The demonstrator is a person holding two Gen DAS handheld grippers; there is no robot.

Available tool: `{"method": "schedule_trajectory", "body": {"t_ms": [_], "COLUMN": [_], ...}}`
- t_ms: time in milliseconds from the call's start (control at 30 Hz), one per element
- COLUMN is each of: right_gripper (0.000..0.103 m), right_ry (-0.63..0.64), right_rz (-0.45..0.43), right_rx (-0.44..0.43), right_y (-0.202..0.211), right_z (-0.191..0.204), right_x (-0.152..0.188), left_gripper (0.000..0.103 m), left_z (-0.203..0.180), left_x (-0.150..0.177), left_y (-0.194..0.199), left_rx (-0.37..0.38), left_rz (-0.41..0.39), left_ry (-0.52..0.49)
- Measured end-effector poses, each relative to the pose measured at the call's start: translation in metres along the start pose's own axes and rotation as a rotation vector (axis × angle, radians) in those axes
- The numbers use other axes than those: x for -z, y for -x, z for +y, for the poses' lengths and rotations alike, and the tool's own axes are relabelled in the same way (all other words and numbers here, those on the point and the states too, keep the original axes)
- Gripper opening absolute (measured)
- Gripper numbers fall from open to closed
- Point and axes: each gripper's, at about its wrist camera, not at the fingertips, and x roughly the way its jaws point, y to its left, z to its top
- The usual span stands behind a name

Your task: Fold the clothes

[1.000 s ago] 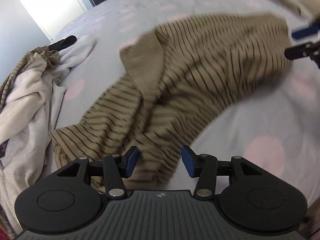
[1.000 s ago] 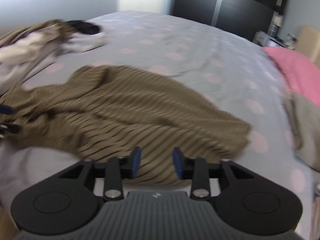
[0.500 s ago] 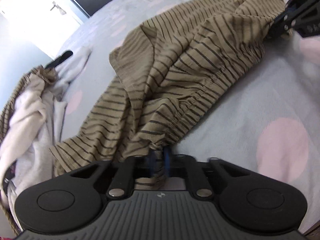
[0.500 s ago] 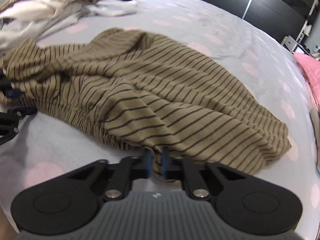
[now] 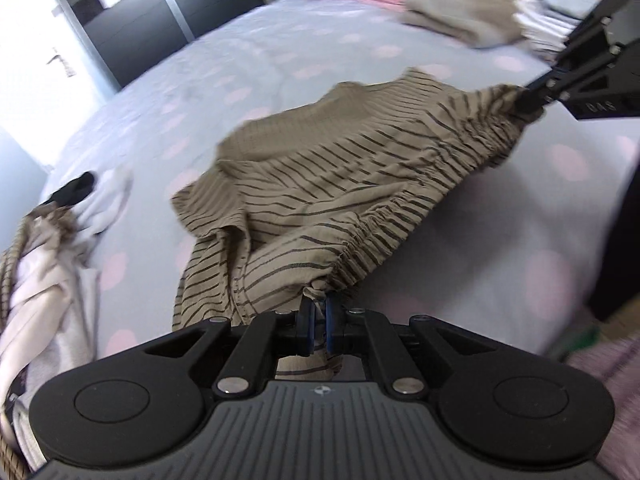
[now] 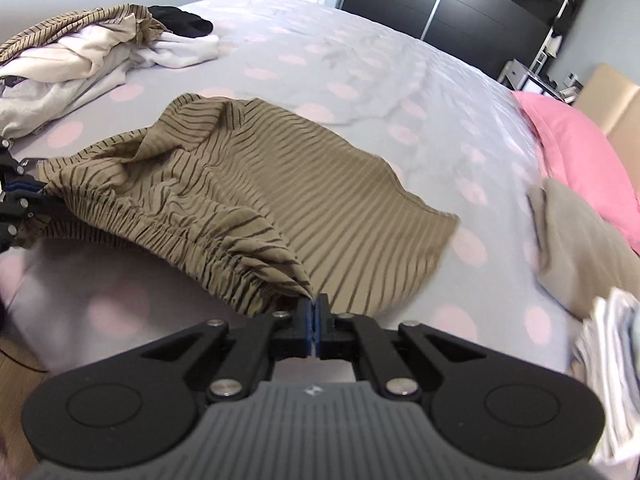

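So far we find the garment (image 5: 320, 184) unfolded at mid-frame, on the bed (image 5: 500, 208). Left gripper (image 5: 319, 326) and right gripper (image 6: 314, 320) each pinch its gathered band. A pile (image 6: 80, 60) waits upper left; folded items (image 5: 460, 12) sit upper right.

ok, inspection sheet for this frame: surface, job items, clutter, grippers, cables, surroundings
Surface: bed with grey sheet, pink dots.
Job's things: striped garment, gathered waistband stretched between both grippers, far part resting on the sheet.
Clutter: unfolded clothes pile with a black item on it; folded beige piece; folded white stack; pink pillow.
Grippers: left gripper shut on the waistband; right gripper shut on its other end.
Cables: nothing seen.
Surroundings: dark wardrobe, wood floor beside the bed.
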Motion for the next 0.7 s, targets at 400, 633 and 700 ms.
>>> {"method": "schedule_trajectory", "body": {"t_ms": [400, 633, 700], "right_gripper": [0.001, 0.001, 0.002], "right_ry": [-0.024, -0.032, -0.032], "right_rz": [0.073, 0.087, 0.088], "right_rx": [-0.031, -0.041, -0.046], "right_y": [-0.043, -0.107, -0.122], "right_z": [-0.016, -0.014, -0.013], "right_x": [-0.007, -0.038, -0.043], "left_gripper": [0.003, 0.003, 0.003], "left_z": [0.024, 0.044, 0.047], "left_x": [-0.023, -0.026, -0.025], "left_y": [-0.066, -0.109, -0.12], "left_rx": [0.022, -0.023, -0.015], "left_rz": [0.098, 0.112, 0.114], "left_ry": [0.006, 0.095, 0.111]}}
